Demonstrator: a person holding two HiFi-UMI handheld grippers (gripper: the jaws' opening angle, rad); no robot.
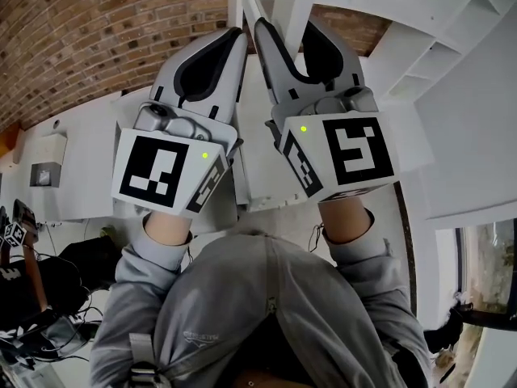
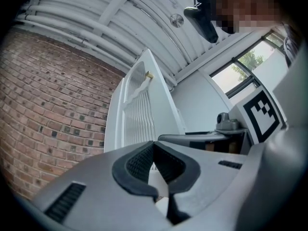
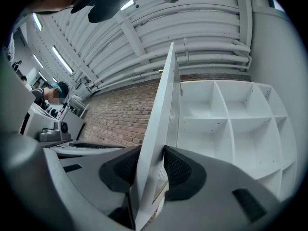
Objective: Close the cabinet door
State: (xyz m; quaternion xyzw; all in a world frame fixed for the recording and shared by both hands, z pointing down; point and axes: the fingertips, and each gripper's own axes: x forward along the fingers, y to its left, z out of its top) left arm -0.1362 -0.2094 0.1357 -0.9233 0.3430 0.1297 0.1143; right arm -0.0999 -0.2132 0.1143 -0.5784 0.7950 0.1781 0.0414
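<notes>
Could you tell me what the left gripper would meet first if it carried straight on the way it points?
Probably the white slatted cabinet door, just beyond its closed jaws; depth is unclear.

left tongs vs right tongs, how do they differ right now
The left tongs are shut on nothing; the right tongs clamp the edge of the cabinet door. The left tongs sit beside the door's slatted face; the right tongs straddle its edge. Both are grey with black ribbed pads.
</notes>
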